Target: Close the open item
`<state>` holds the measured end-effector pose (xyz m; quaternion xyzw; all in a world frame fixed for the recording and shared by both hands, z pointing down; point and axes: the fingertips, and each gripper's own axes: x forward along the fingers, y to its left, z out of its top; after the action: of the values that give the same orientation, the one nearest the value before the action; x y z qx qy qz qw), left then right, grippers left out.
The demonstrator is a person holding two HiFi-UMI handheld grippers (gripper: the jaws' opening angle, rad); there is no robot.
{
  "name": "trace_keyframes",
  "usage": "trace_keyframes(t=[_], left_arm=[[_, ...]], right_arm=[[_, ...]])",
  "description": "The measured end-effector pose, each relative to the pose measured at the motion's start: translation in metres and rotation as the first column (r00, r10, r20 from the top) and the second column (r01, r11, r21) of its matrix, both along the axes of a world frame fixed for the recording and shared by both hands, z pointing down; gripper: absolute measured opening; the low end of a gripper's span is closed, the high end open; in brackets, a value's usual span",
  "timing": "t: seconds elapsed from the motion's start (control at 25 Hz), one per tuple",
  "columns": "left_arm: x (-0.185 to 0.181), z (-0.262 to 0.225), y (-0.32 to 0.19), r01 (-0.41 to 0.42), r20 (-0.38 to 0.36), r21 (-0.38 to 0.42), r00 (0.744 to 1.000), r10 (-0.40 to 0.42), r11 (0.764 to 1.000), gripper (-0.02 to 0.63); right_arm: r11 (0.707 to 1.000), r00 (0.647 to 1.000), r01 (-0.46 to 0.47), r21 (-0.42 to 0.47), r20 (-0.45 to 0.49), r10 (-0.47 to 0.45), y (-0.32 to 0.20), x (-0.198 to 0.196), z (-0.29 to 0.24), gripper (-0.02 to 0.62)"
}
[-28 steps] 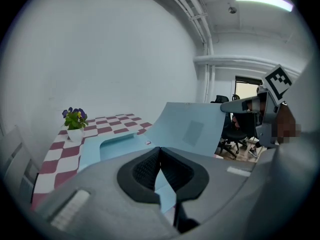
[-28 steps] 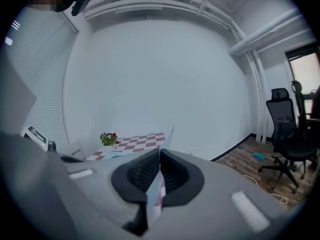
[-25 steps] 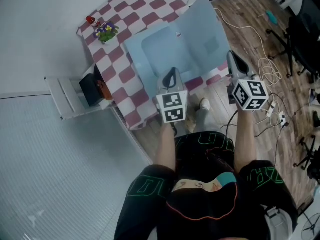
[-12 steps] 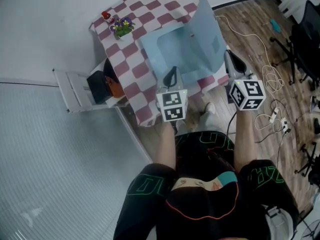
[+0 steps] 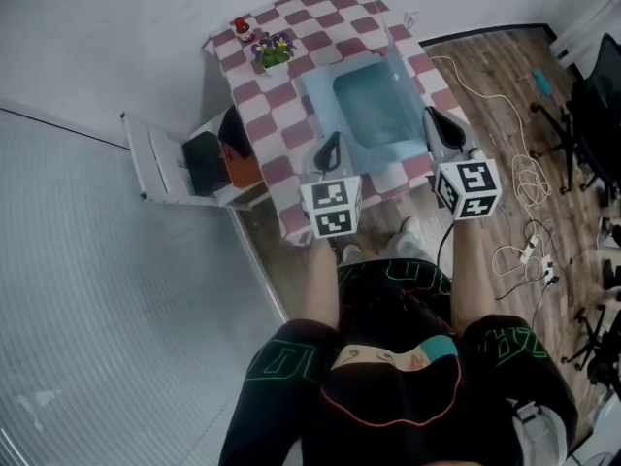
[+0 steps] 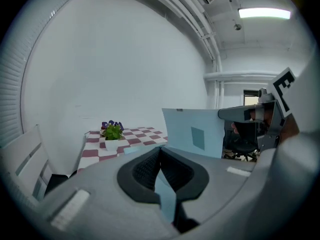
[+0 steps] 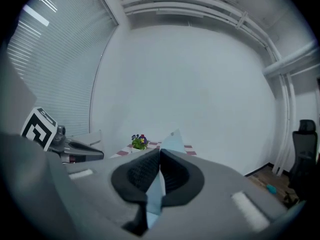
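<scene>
The case (image 5: 374, 115) is sat on the near right part of the checkered table (image 5: 281, 178). It's light blue and not shut yet. The lid (image 6: 195, 133) is stood up roughly upright along the case's right side, and a small darker square can be seen on it in the left gripper view. In the head view the lid is seen almost edge-on, so the base with its rounded recess is left fully exposed.

The left gripper (image 5: 330, 146) is held at the case's near left corner. Its jaws are pressed together on a thin light blue edge of the case, so pinched, not spread. The right gripper (image 5: 437, 124) is held at the near right corner. Its jaws are also clamped tight, with the lid's near edge caught between the pads (image 7: 140, 174). In the right gripper view the lid can be seen rising away from the jaws toward the far side.

Both grippers are held out side by side, with the case's near edge between them.

Other stuff: a small potted plant (image 5: 274, 49) with purple and yellow flowers is set at the table's far left, with a little red thing (image 5: 242, 29) just beside it. A white chair (image 5: 150, 158) is parked left of the table, with a black bag (image 5: 206, 161) and something orange (image 5: 245, 168) on it. Cables (image 5: 514, 153) are strewn over the wood floor on the right.
</scene>
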<state>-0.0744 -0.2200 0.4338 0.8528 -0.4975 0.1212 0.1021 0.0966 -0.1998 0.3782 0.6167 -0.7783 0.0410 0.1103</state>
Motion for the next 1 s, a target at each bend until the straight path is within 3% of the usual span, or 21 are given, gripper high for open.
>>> trace_keyframes(t=[0.16,0.4,0.76,1.0], left_arm=[[-0.029,0.006,0.001,0.049,-0.006,-0.017,0.999,-0.049,0.999,0.009],[-0.069,0.009,0.006,0.121,-0.014,-0.03,0.992,-0.121,0.992,0.009],[-0.082,0.028,0.021,0.142,-0.027,-0.084,0.989,-0.145,0.986,0.009],[-0.085,0.047,0.03,0.157,-0.032,-0.132,0.986,-0.163,0.979,0.009]], right_arm=[[0.994,0.99,0.101,-0.038,-0.099,-0.105,-0.003,-0.041,0.013,0.006],[0.969,0.961,0.221,-0.107,-0.145,-0.235,0.0,-0.095,0.036,0.008],[0.905,0.886,0.352,-0.24,-0.225,-0.405,0.013,-0.151,0.087,0.008],[0.866,0.856,0.388,-0.316,-0.225,-0.466,0.016,-0.166,0.117,0.009]])
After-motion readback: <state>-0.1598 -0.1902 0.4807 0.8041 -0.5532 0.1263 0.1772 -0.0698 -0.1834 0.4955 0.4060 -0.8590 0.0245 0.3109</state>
